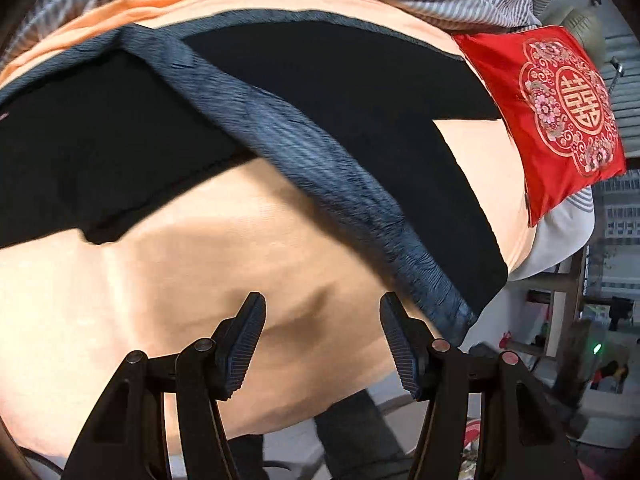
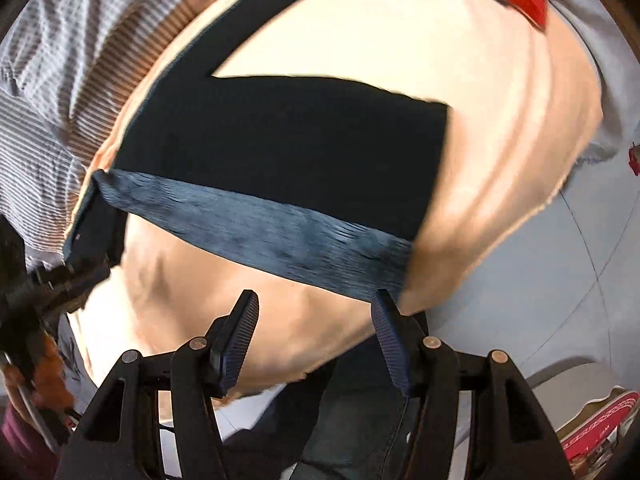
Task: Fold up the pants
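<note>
Above the peach sheet (image 1: 168,280), just short of the pants (image 1: 340,120) waistband (image 1: 320,160): left gripper (image 1: 322,304) and right gripper (image 2: 314,304) both released, empty. Pinch waistband corners squarely.

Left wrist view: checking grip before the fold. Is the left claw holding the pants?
No. The left claw is open over the peach sheet, clear of the pants.
</note>
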`<act>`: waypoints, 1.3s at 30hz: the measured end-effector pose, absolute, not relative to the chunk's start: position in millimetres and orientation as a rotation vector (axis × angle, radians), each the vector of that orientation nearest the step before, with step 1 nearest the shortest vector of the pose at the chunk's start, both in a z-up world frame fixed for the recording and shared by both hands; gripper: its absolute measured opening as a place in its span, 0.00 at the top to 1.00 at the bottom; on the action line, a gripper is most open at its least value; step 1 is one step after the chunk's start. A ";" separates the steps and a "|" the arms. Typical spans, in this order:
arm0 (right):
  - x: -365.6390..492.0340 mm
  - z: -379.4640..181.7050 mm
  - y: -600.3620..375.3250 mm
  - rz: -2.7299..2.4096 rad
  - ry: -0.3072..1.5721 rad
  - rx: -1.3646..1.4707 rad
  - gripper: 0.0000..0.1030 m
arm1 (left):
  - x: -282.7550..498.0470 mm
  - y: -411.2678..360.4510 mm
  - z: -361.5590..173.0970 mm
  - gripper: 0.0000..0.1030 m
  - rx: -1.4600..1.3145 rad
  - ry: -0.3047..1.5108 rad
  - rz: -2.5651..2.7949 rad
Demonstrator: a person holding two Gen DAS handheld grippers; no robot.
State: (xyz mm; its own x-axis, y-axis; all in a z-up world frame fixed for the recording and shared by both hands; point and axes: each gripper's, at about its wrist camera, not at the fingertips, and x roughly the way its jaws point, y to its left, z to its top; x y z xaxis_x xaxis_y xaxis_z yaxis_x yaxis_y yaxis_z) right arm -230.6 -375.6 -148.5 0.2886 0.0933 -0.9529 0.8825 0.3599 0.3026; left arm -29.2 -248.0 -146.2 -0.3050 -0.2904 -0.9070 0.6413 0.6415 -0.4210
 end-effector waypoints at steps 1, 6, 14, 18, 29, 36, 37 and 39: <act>-237.2 -156.3 -379.9 -0.685 1.166 1.107 0.39 | -29.9 -253.1 -149.5 0.41 0.294 1.644 -0.939; -251.5 -181.8 -394.9 -0.655 1.159 1.175 0.39 | -35.8 -275.7 -161.8 0.41 0.304 1.681 -0.903; -247.7 -206.4 -412.1 -0.435 1.100 1.357 0.56 | -39.7 -303.5 -183.4 0.41 0.321 1.734 -0.869; -240.9 -204.2 -417.1 -0.358 1.061 1.446 0.97 | -43.3 -313.0 -186.2 0.82 0.328 1.726 -0.872; -185.7 -118.4 -514.1 -0.183 0.831 1.385 0.97 | -15.3 -344.8 -134.5 0.85 0.262 1.656 -0.931; -126.0 -81.6 -599.3 -0.197 0.765 1.266 0.97 | 25.6 -401.0 -108.8 0.85 0.201 1.567 -0.966; -115.3 -79.9 -609.7 -0.202 0.770 1.244 0.97 | 30.9 -408.9 -106.4 0.85 0.195 1.550 -0.969; -102.2 -78.1 -634.1 -0.223 0.784 1.205 0.97 | 44.0 -430.8 -103.7 0.85 0.206 1.507 -0.963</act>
State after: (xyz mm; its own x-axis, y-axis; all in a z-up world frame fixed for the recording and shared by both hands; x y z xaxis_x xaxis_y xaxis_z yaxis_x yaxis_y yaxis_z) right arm -102.2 -634.1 -78.1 0.7225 0.2426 -0.6474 0.5467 0.3728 0.7498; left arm 44.0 -430.8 -103.7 -0.2117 -0.4037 -0.8900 0.6384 0.6324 -0.4387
